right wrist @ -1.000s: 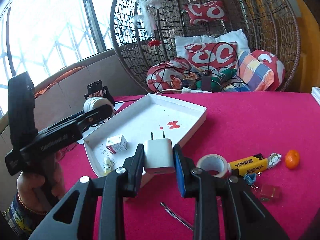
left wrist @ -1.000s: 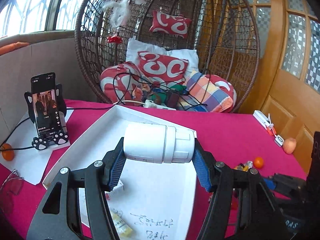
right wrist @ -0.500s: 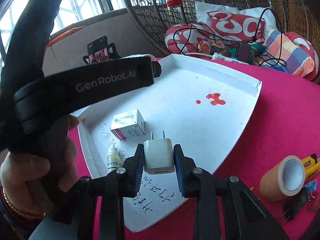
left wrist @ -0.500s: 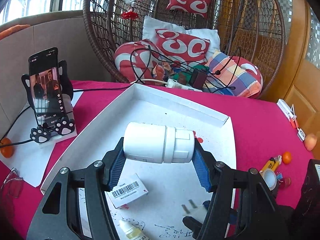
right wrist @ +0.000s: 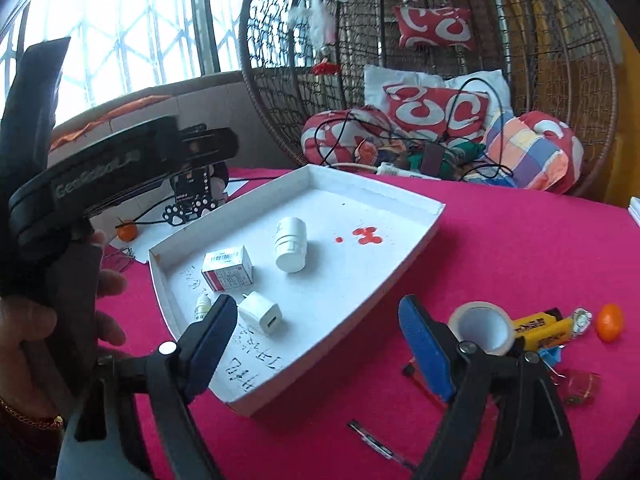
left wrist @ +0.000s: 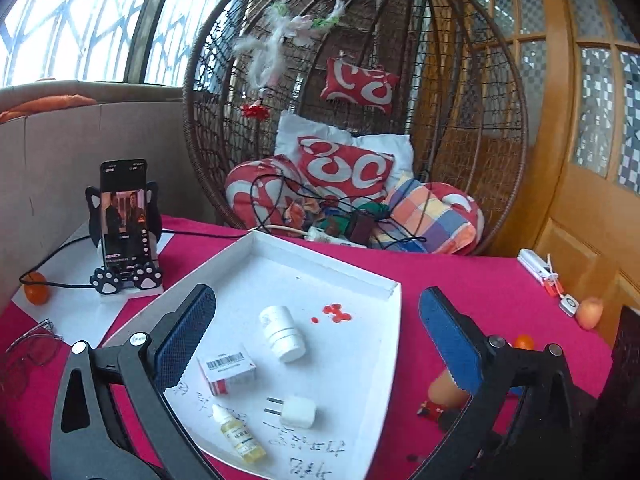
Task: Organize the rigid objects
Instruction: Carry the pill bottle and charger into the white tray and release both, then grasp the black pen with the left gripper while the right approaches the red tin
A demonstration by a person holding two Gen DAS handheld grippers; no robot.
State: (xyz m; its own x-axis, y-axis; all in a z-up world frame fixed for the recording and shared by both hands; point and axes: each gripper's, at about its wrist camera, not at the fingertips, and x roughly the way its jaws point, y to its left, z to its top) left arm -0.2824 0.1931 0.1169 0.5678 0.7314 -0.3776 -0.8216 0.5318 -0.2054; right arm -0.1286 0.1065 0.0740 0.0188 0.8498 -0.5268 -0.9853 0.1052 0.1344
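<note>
Crimson tablecloth (right wrist: pixel 500 240) under white tray (right wrist: pixel 434 216); wicker chair (left wrist: pixel 500 120) behind; both jaws opening, empty.

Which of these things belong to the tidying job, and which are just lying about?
Job: white tray, pill bottle, medicine box, charger plug, dropper bottle, tape roll.

Lying about: phone on stand, cushions, glasses.

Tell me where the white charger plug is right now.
The white charger plug lies in the white tray, near its front-left end in the right wrist view, just in front of the small red-and-white box and beside the dropper bottle, held by nothing.
</note>
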